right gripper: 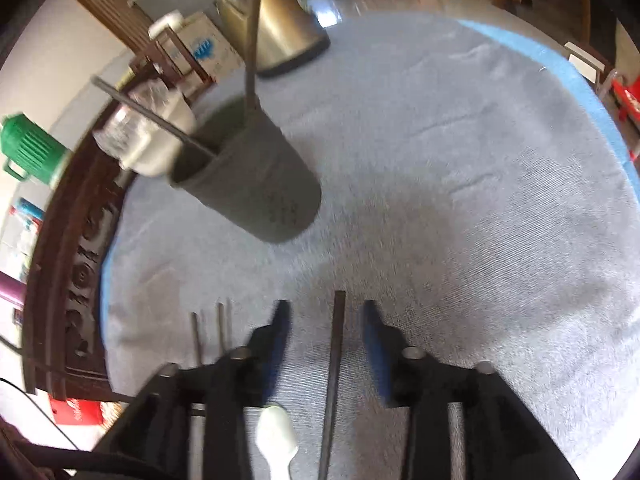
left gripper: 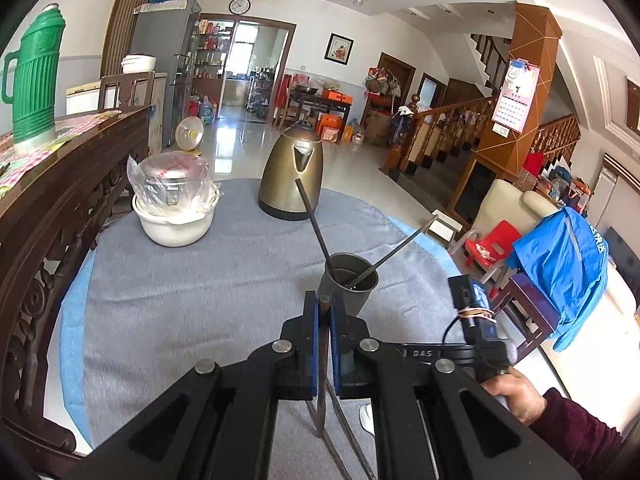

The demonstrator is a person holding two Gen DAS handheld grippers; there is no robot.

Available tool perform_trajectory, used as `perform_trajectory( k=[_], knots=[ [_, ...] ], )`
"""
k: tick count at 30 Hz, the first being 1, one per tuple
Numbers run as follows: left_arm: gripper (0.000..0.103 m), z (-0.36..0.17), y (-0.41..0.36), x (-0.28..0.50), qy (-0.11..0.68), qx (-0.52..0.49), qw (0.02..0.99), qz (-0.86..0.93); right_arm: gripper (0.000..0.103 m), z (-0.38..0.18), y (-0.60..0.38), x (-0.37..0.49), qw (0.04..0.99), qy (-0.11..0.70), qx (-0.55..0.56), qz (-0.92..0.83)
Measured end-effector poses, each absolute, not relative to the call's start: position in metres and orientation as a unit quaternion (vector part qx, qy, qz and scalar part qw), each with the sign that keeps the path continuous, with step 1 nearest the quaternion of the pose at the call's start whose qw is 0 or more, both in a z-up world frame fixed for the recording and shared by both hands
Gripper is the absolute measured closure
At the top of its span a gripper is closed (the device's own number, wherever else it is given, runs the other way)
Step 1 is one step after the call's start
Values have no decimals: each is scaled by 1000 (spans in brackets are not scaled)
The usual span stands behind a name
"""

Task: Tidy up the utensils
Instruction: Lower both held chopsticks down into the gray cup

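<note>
Nearest the left wrist camera, the left gripper (left gripper: pixel 325 308) was clenched on a thin dark utensil (left gripper: pixel 322 364), its stem running down between the blue pads toward the lens. In the right wrist view, the right gripper (right gripper: pixel 325 314) stood released, jaws well apart, with a dark chopstick (right gripper: pixel 334 376) lying on the cloth between them, untouched.

By size: the round table (left gripper: pixel 168 280) under grey cloth; the brass kettle (left gripper: pixel 291 172); the white pot (left gripper: pixel 176 216); the grey holder cup (left gripper: pixel 347 282), upright near the left gripper and already holding two dark utensils (left gripper: pixel 310 216).

Further thin pieces (right gripper: pixel 222 328) and a white spoon (right gripper: pixel 276 436) lay beside the right gripper.

Judgement: the utensils appeared light, stiff and slippery; a mid-stem grip would suit best. The cup looked tippable.
</note>
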State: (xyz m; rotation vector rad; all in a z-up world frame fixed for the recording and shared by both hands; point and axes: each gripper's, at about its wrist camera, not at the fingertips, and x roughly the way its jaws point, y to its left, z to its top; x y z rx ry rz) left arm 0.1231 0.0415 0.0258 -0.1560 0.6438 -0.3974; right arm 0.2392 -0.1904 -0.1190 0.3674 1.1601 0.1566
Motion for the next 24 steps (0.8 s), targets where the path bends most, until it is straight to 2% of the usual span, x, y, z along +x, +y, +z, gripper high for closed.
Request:
perform_trajectory(
  k=[2, 4, 5, 7, 8, 13, 24],
  knots=[
    [98, 23, 43, 123, 313, -79, 927, -193, 46, -124, -186, 243, 819, 547, 159, 74],
    [98, 23, 45, 123, 313, -79, 926, -196, 55, -130, -178, 249, 819, 554, 132, 64],
    [98, 23, 45, 123, 313, -76, 925, -200, 72, -135, -173, 253, 817, 561, 119, 61],
    [97, 20, 43, 123, 320, -68, 924, -197, 81, -141, -167, 256, 815, 568, 96, 54],
    [97, 19, 43, 123, 321, -63, 924, -195, 94, -140, -159, 256, 821, 564, 67, 55],
    [97, 16, 43, 122, 319, -56, 928, -186, 96, -128, -159, 246, 837, 541, 61, 54],
    [97, 31, 39, 117, 301, -63, 935, -178, 96, -23, -187, 194, 914, 384, 117, 67]
  ],
)
